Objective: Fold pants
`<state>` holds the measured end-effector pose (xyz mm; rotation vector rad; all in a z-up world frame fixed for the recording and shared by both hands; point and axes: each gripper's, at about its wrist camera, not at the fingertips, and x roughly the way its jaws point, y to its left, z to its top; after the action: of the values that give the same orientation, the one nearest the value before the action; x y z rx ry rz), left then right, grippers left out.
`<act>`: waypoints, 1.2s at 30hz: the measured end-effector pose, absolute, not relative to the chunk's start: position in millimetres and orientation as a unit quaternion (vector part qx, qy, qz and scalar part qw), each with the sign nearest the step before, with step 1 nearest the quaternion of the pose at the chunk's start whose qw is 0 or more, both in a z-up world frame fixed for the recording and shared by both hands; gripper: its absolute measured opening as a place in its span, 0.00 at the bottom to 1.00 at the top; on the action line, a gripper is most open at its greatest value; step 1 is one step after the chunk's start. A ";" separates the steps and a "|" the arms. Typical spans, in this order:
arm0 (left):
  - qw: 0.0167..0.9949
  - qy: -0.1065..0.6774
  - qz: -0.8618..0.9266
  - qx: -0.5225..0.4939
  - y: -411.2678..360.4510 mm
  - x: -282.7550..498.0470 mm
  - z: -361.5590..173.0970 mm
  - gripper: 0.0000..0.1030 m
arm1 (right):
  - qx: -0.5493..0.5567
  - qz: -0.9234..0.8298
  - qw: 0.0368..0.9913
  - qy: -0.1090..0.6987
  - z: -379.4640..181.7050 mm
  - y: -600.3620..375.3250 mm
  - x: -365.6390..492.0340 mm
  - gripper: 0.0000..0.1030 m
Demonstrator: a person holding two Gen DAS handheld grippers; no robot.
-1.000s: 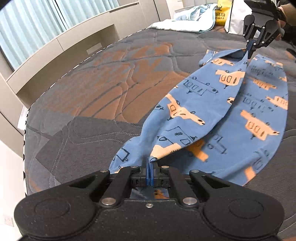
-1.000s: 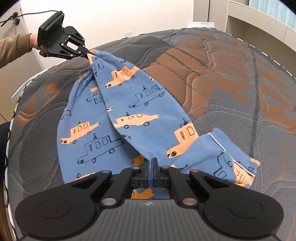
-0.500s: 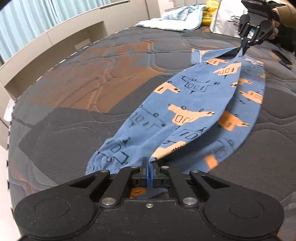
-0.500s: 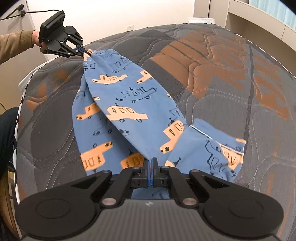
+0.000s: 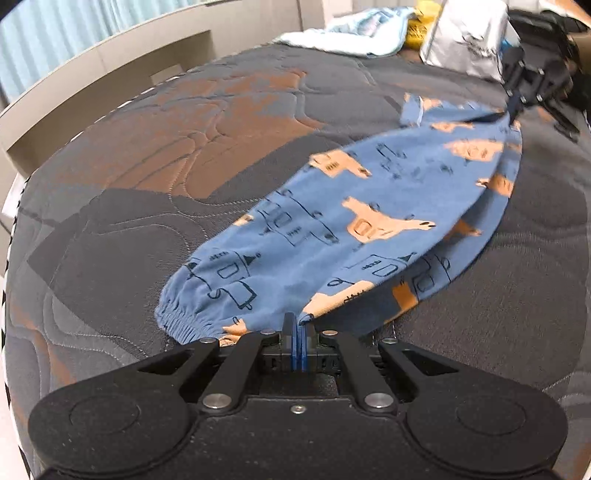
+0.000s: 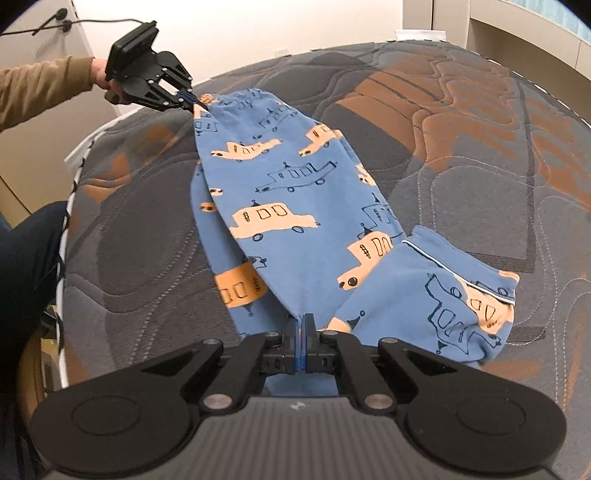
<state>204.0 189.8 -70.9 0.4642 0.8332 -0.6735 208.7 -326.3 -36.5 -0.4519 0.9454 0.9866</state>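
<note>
Blue pants (image 5: 369, 229) printed with orange cars lie stretched along the quilted mattress (image 5: 184, 147). The upper leg is draped over the lower one. My left gripper (image 5: 297, 321) is shut on the fabric edge beside the elastic cuff (image 5: 184, 321). At the far end my right gripper (image 5: 517, 107) pinches the other end. In the right wrist view the right gripper (image 6: 303, 321) is shut on the pants (image 6: 295, 221) next to the bunched waist part (image 6: 461, 295). The left gripper (image 6: 192, 101) there holds the cuff end just above the mattress (image 6: 461, 147).
A pale blue cloth (image 5: 351, 33), a yellow bag (image 5: 417, 18) and a silvery bag (image 5: 465, 40) sit at the mattress's far end. A beige ledge (image 5: 110, 74) runs along its left side. A person's sleeve (image 6: 37, 88) and leg (image 6: 26, 258) are at the bed's edge.
Both grippers have carried the held edge sideways and a little lower. The upper leg now covers more of the lower one, and the cuff shows beside the left gripper.
</note>
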 end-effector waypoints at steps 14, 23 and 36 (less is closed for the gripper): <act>0.800 0.429 -0.322 0.269 182.2 202.3 -101.8 0.07 | -0.204 0.458 0.723 0.475 -78.3 -322.8 196.8 0.01; 0.790 0.429 -0.325 0.294 170.1 195.0 -104.9 0.16 | -0.203 0.452 0.722 0.482 -87.2 -320.0 196.2 0.01; 0.784 0.434 -0.343 0.282 161.4 168.4 -75.7 0.30 | -0.188 0.461 0.727 0.473 -67.7 -320.5 183.4 0.42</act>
<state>168.4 161.4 -75.7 0.6074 0.9365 -0.7405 183.4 -320.5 -67.7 -0.4137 1.0421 1.0169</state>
